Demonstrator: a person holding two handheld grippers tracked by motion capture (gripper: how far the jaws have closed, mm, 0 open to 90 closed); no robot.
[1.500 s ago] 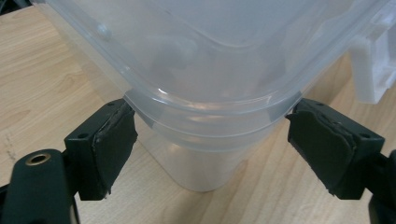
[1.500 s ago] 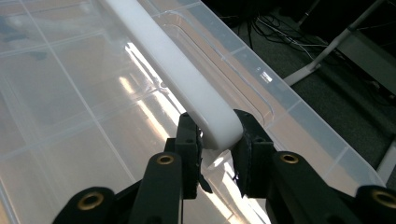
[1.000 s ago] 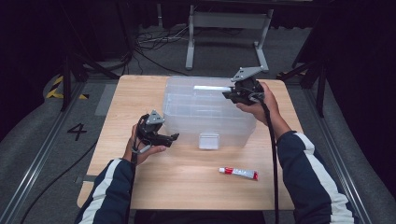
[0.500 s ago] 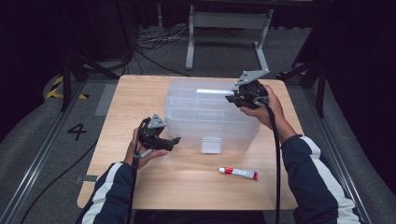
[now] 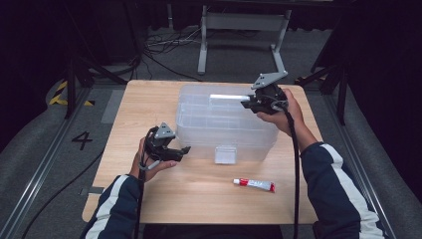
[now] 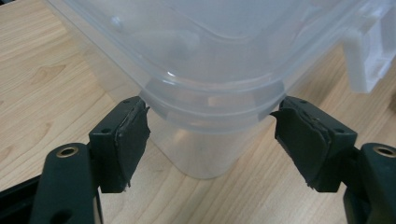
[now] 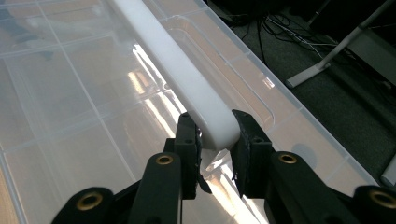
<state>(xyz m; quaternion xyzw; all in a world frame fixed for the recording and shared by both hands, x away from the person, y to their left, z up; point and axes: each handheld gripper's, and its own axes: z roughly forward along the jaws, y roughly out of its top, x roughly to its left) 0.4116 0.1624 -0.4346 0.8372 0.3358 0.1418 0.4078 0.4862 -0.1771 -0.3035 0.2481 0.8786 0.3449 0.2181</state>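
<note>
A clear plastic box (image 5: 224, 124) with a clear lid stands in the middle of the wooden table (image 5: 149, 99). My right gripper (image 5: 246, 103) comes in from the right and is shut on the right end of the lid's white handle (image 5: 229, 97). In the right gripper view both pads (image 7: 189, 140) clamp the end of the handle (image 7: 177, 65). My left gripper (image 5: 185, 151) is at the box's front left corner. Its jaws have just been closing, and both pads (image 6: 133, 135) now touch the rounded corner (image 6: 210, 107) under the lid's rim.
A white latch (image 5: 225, 154) hangs on the box's front wall and also appears as a latch (image 6: 369, 56) at the right. A red and white tube (image 5: 255, 184) lies on the table near the front right. Cables and a metal stand (image 5: 239, 20) lie on the floor beyond.
The left gripper's jaws have drawn in on the box's corner. Both hands have stayed about where they were, and the right grip on the handle is unchanged.
</note>
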